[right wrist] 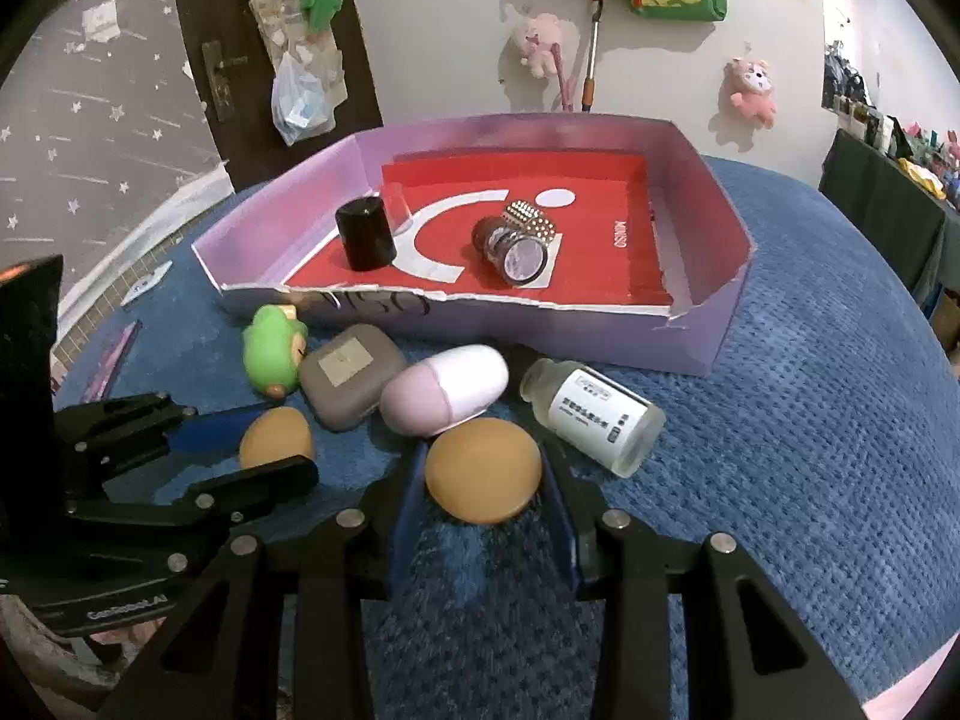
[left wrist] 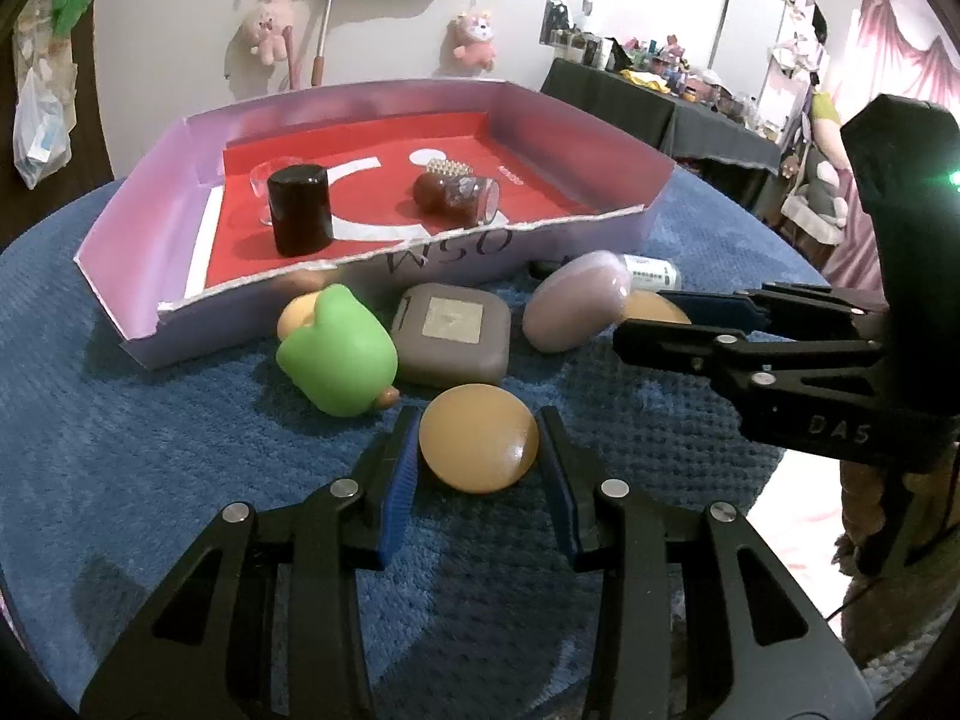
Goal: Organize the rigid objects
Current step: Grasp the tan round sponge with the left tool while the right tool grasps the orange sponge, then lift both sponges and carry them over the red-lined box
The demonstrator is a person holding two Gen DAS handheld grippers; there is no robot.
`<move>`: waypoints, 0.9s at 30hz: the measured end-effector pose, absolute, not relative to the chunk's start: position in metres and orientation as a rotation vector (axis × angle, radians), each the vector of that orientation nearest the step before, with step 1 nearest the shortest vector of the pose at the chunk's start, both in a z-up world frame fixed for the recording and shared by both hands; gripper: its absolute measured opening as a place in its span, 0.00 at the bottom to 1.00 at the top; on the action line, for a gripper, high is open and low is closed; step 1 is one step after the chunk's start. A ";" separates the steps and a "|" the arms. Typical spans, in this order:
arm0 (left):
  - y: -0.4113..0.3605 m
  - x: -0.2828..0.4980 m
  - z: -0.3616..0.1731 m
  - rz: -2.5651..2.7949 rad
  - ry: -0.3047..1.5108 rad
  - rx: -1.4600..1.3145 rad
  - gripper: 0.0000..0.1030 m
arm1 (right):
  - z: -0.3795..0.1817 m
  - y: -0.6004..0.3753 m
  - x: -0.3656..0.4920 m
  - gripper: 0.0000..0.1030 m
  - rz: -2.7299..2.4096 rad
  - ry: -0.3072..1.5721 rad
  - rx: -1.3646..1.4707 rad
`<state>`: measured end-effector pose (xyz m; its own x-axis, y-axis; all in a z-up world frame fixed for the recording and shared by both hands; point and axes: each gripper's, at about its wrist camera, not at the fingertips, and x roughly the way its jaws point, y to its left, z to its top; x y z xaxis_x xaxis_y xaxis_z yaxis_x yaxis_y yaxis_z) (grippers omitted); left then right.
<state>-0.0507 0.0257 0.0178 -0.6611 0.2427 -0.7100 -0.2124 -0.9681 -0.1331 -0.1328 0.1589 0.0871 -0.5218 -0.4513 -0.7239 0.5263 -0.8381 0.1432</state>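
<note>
Two orange egg-shaped balls lie on the blue mat. My left gripper (left wrist: 478,441) has its jaws around one orange ball (left wrist: 478,438), the pads touching its sides. My right gripper (right wrist: 483,474) is likewise closed around the other orange ball (right wrist: 483,471). A green frog toy (left wrist: 339,354), a grey square case (left wrist: 453,333), a pink oval case (left wrist: 573,303) and a clear bottle (right wrist: 591,414) lie between the grippers and the purple tray (left wrist: 144,336). The tray holds a black cylinder (left wrist: 300,210) and a small jar (left wrist: 471,198).
The round blue mat (left wrist: 150,480) drops off at its edges. A dark cluttered table (left wrist: 660,102) stands at the back right. Plush toys hang on the white wall (left wrist: 390,30). A dark door (right wrist: 198,60) is behind the tray in the right wrist view.
</note>
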 end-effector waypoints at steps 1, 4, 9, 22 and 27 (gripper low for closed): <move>0.026 -0.050 0.020 2.658 -0.057 -1.137 0.35 | 0.089 0.161 -0.131 0.39 -2.334 0.115 1.068; 0.024 -0.048 0.027 2.673 -0.054 -1.111 0.35 | 0.096 0.166 -0.127 0.39 -2.328 0.076 1.052; 0.019 -0.046 0.039 2.693 -0.069 -1.072 0.35 | 0.113 0.172 -0.121 0.39 -2.337 0.034 0.995; 0.009 -0.054 0.049 2.713 -0.098 -1.045 0.35 | 0.120 0.166 -0.124 0.39 -2.313 0.010 0.968; 0.008 -0.055 0.049 2.713 -0.100 -1.045 0.35 | 0.126 0.163 -0.126 0.39 -2.309 0.014 0.954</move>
